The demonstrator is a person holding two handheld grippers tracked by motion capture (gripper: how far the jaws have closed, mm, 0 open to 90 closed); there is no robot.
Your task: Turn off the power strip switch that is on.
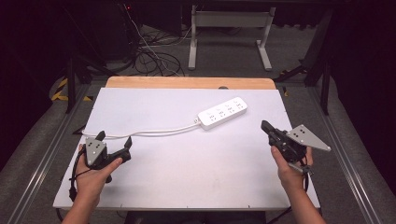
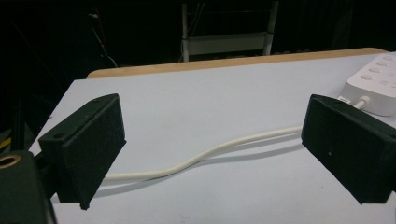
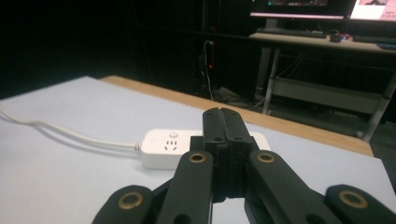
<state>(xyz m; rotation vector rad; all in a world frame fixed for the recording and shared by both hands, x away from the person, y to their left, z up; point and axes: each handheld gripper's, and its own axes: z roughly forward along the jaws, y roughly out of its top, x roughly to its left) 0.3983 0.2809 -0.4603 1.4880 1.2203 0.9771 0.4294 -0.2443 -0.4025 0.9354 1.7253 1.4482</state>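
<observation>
Hands come in from the near edge of the white tabletop [image 1: 187, 154], one at each side, each carrying a gripper. The left gripper [image 1: 113, 140] sits low at the near left, and its fingers [image 2: 84, 149] stand wide apart with nothing gripped. In the left gripper view a white cord [image 2: 196, 158] lies on the tabletop across the gap between them, apart from both pads. The right gripper [image 1: 265, 125] is held at the near right, tilted toward the middle of the tabletop, with its grey three-cornered plate [image 1: 308, 137] on top. Its fingers [image 3: 224, 140] are pressed flat together and hold nothing.

Farther in, right of centre, a white power strip [image 1: 222, 112] lies flat and slanted, well apart from the left gripper and nearer the right one. Its sockets face up and look empty, though they are small in the high view. The cord leaves its left end and runs in a loose curve toward the left gripper.

Beyond that, a wooden edge [image 1: 187, 82] runs along the tabletop's far side. On the dark floor behind are a tangle of cables [image 1: 149, 56] and a pale metal frame [image 1: 229, 32].
</observation>
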